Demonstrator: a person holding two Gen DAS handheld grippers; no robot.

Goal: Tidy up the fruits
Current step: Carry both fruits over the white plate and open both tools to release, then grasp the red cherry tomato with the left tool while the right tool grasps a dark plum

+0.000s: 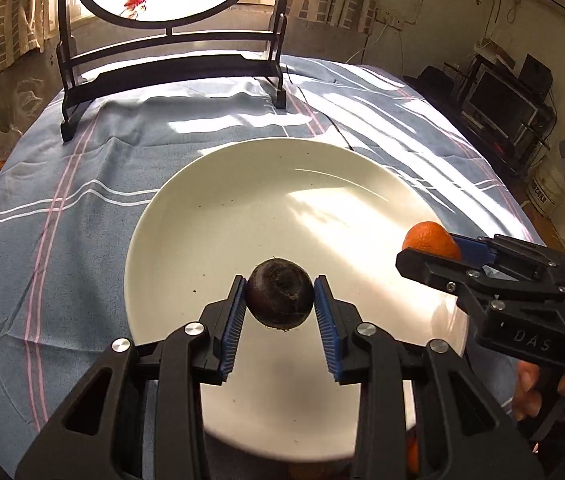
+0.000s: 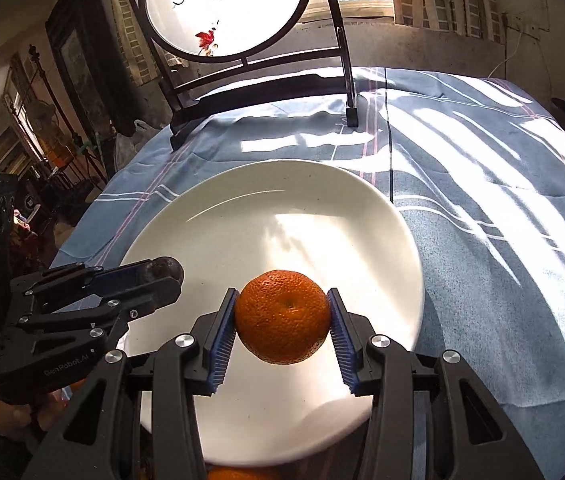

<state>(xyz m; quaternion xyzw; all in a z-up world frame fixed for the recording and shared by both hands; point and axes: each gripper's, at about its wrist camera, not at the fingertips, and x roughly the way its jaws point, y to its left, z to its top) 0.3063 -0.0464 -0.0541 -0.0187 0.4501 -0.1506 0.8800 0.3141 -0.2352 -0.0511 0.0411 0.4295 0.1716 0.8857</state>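
A dark, round fruit (image 1: pixel 280 300) hangs just above the near part of a white plate (image 1: pixel 282 200), pinched at its sides by the blue pads of my left gripper (image 1: pixel 280 285). From the right wrist view, that left gripper (image 2: pixel 164 274) shows the dark fruit (image 2: pixel 168 268) at its tips over the plate's left rim. A mandarin orange (image 2: pixel 282 316) sits between the pads of my right gripper (image 2: pixel 282 300), above the plate (image 2: pixel 262 220). In the left wrist view the right gripper (image 1: pixel 432 250) holds the orange (image 1: pixel 428 236) over the plate's right rim.
The plate lies on a blue striped tablecloth (image 1: pixel 82 200). A black stand with a round painted screen (image 1: pixel 170 60) stands at the table's far side. Another orange fruit (image 2: pixel 242 473) peeks out below the plate's near edge. A person's hands (image 1: pixel 530 392) grip the handles.
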